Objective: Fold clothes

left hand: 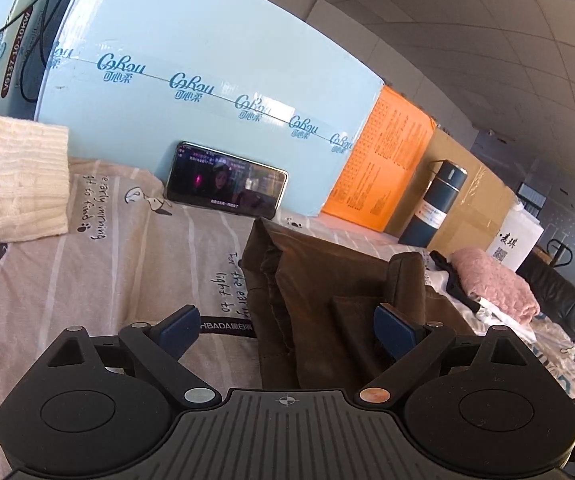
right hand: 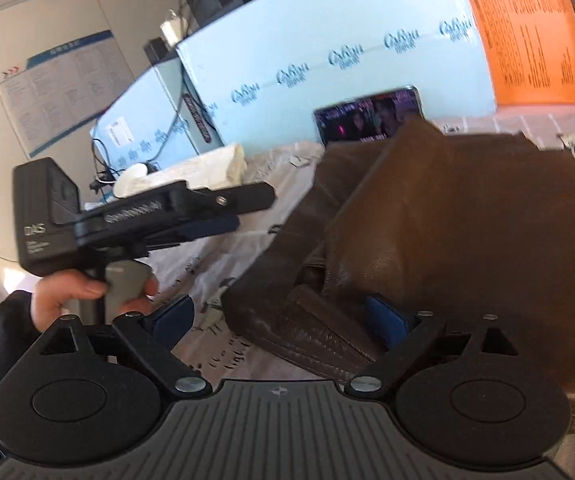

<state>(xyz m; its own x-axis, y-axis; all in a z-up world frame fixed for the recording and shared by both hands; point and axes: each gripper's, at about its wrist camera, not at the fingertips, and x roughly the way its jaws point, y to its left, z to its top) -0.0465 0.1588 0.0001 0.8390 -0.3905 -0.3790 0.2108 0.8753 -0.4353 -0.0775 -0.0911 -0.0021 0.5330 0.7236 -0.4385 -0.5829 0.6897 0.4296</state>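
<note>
A brown leather-like garment (left hand: 319,280) lies partly folded on the printed bed sheet (left hand: 127,264). My left gripper (left hand: 287,330) is open just above the sheet, its right blue pad (left hand: 397,330) over the garment's near edge and its left pad over bare sheet. In the right wrist view the brown garment (right hand: 447,220) fills the right half. My right gripper (right hand: 279,320) is open, with a thick folded hem of the garment between its fingers. The left gripper (right hand: 253,208) shows side-on at the left, held by a hand (right hand: 87,292).
A folded cream knit sweater (left hand: 11,184) sits at the far left of the sheet. A lit phone (left hand: 225,180) leans on a pale blue box (left hand: 207,60). To the right are an orange box (left hand: 383,160), a dark flask (left hand: 435,208) and a pink garment (left hand: 495,284).
</note>
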